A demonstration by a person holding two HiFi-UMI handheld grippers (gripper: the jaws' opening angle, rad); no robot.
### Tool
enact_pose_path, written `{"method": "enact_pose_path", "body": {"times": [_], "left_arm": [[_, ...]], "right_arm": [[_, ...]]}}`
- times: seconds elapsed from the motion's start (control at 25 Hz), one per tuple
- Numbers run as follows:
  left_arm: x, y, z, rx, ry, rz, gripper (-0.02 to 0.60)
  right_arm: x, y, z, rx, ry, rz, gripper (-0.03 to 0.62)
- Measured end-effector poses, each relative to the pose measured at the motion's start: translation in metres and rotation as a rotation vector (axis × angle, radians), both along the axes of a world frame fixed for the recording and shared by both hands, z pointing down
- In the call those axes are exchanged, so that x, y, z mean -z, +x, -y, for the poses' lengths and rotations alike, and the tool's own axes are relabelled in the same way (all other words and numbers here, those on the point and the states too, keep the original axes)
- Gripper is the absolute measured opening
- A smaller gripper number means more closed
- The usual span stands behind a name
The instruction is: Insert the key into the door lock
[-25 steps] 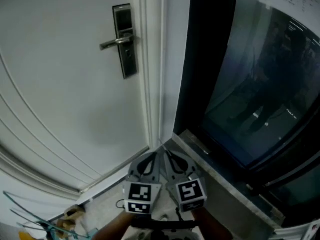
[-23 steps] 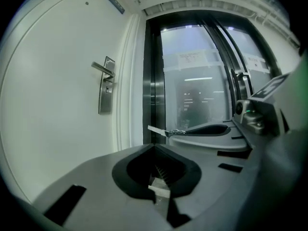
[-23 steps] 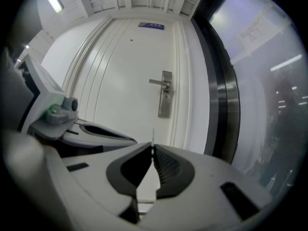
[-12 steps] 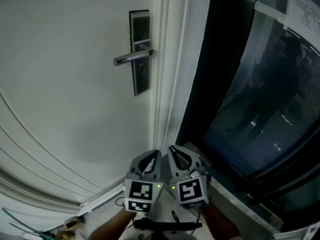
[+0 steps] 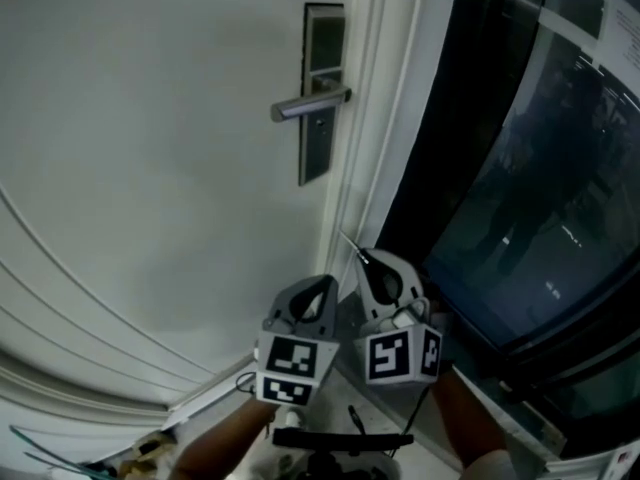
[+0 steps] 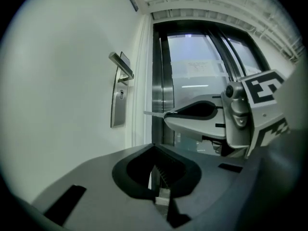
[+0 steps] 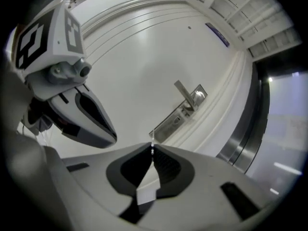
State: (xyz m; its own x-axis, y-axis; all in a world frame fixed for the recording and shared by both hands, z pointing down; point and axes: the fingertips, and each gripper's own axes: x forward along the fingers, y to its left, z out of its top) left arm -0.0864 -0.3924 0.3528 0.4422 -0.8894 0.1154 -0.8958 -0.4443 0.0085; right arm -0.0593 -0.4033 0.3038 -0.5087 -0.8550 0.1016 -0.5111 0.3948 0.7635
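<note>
Head view: right gripper (image 5: 362, 256) now raised ahead of left gripper (image 5: 327, 282), clamped on thin silver key (image 5: 350, 243). Blade aims toward dark metal lock plate (image 5: 315, 153) on white door (image 5: 150, 168). Plate has come nearer, still well apart. Left gripper closed, empty. Insertion not begun.

We're in an indoor corridor, office-building style by the look of it. A plain white door (image 5: 150, 168) fills 9 to 12 o'clock, and a tall metal lock plate (image 5: 318, 153) with a lever handle (image 5: 310, 106) sits at 12. Dark glass panels (image 5: 530, 188) in metal frames run past 2 o'clock, with a printed notice (image 5: 618, 8) stuck near the top.
</note>
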Motion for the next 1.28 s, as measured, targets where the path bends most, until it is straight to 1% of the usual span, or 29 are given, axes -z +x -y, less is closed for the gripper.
{"method": "enact_pose_path", "body": {"times": [0.12, 0.4, 0.6, 0.76, 1.0, 1.28], "left_arm": [[0.002, -0.013, 0.010, -0.012, 0.005, 0.001, 0.003], [0.009, -0.037, 0.029, -0.012, 0.016, 0.000, 0.003], [0.016, -0.040, 0.039, -0.013, 0.025, -0.004, 0.003], [0.021, -0.042, 0.049, 0.005, 0.037, 0.001, 0.003], [0.021, -0.047, 0.065, 0.042, 0.038, -0.001, 0.003], [0.020, -0.052, 0.076, 0.071, 0.033, 0.002, 0.003]], "right_arm": [[0.012, -0.012, 0.014, -0.006, 0.056, -0.062, 0.017], [0.049, -0.026, 0.042, -0.025, 0.164, -0.163, 0.017], [0.066, -0.034, 0.059, -0.040, 0.240, -0.312, 0.017], [0.078, -0.038, 0.077, -0.057, 0.311, -0.423, 0.017], [0.085, -0.040, 0.102, -0.062, 0.360, -0.499, 0.017], [0.089, -0.041, 0.125, -0.077, 0.389, -0.544, 0.017]]}}
